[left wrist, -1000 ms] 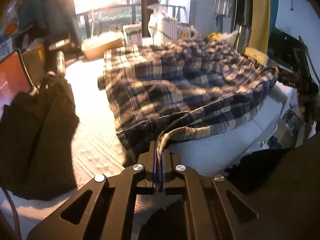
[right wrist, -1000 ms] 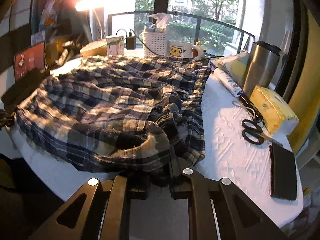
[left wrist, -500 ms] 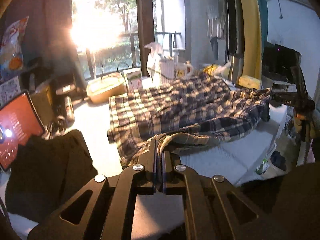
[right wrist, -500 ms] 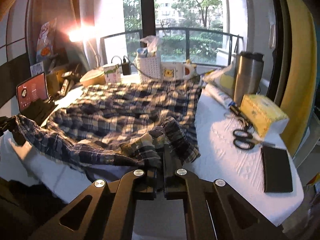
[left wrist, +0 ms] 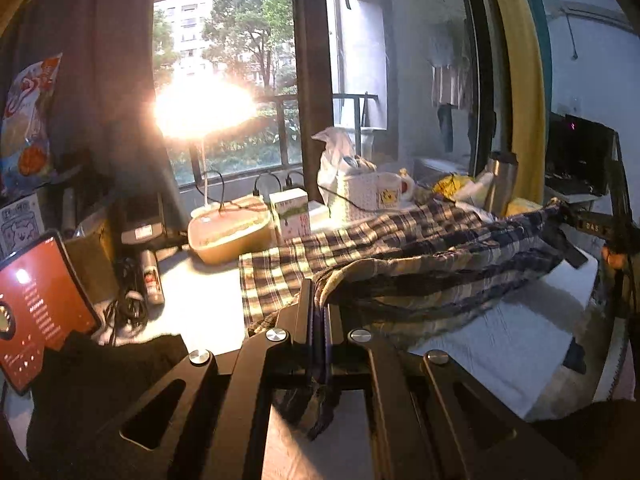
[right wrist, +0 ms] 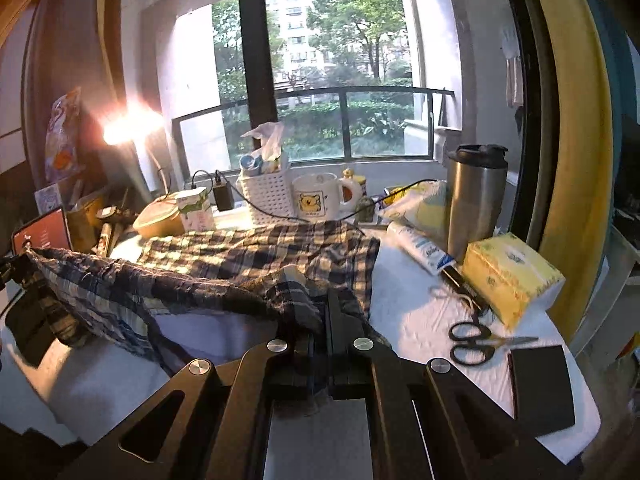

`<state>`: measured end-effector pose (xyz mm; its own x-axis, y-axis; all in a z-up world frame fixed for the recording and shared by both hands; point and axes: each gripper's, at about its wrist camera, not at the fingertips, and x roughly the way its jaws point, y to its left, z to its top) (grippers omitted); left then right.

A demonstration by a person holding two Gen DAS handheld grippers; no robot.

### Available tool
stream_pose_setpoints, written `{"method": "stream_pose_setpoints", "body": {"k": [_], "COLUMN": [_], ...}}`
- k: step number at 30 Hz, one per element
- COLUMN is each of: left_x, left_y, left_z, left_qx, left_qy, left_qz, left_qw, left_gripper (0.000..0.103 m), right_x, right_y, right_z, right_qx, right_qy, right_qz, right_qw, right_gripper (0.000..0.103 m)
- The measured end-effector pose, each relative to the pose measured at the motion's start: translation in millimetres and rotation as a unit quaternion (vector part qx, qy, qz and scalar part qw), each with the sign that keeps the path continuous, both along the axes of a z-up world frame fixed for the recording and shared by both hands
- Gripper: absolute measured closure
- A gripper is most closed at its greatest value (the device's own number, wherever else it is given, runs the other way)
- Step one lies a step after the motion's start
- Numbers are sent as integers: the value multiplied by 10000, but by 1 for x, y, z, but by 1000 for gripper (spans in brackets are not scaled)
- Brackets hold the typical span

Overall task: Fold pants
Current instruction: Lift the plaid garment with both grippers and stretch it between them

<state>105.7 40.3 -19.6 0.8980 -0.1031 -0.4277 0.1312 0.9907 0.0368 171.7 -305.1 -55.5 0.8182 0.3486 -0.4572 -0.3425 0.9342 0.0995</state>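
Left wrist view: left hand-held gripper (left wrist: 319,308) clamped tight on a pants (left wrist: 400,264) edge, angled slightly down, raised above the table (left wrist: 200,308). Near edge of the pants lifted and stretched rightward to the right hand-held gripper (left wrist: 560,216), far part lying flat. Bare white table left of the cloth and below the raised span. Phone (left wrist: 36,304) and dark cloth (left wrist: 100,380) crowding the left side. Lamp glare washing out the window area.

Right wrist view: right hand-held gripper (right wrist: 324,312) closed on bunched pants (right wrist: 240,256) fabric, held above the table (right wrist: 408,312). Scissors (right wrist: 476,344), tissue box (right wrist: 512,276), tumbler (right wrist: 476,196) lining the right. Fingertips buried in cloth; left hand-held gripper (right wrist: 16,264) barely visible at the frame's left edge.
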Motion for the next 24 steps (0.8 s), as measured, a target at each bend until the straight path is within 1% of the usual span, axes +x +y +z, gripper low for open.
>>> {"method": "stream_pose_setpoints", "body": {"k": [3, 7, 10, 13, 18, 24], "left_x": [11, 33, 53, 71, 101, 140], "left_y": [3, 4, 4, 6, 11, 17], "left_z": [8, 17, 22, 25, 24, 12], "left_qx": [55, 225, 429, 467, 535, 606], "left_qy": [-86, -159, -207, -223, -168, -8], "left_qz": [50, 107, 173, 168, 154, 136], "left_qw": [9999, 9996, 9987, 9985, 9983, 9981], "left_gripper": [101, 101, 101, 101, 101, 101], "right_x": [9, 24, 42, 61, 91, 139], "right_y": [3, 6, 10, 13, 19, 27], "right_z": [8, 19, 26, 30, 35, 27], "right_qx": [-27, -41, -25, -13, -14, -131], "right_qy": [-68, -170, -191, -203, -218, -90], "right_qz": [2, -13, 5, -15, -25, -10], "right_qw": [10000, 9998, 9998, 9998, 9998, 9999], "right_gripper": [99, 99, 99, 99, 99, 99]}}
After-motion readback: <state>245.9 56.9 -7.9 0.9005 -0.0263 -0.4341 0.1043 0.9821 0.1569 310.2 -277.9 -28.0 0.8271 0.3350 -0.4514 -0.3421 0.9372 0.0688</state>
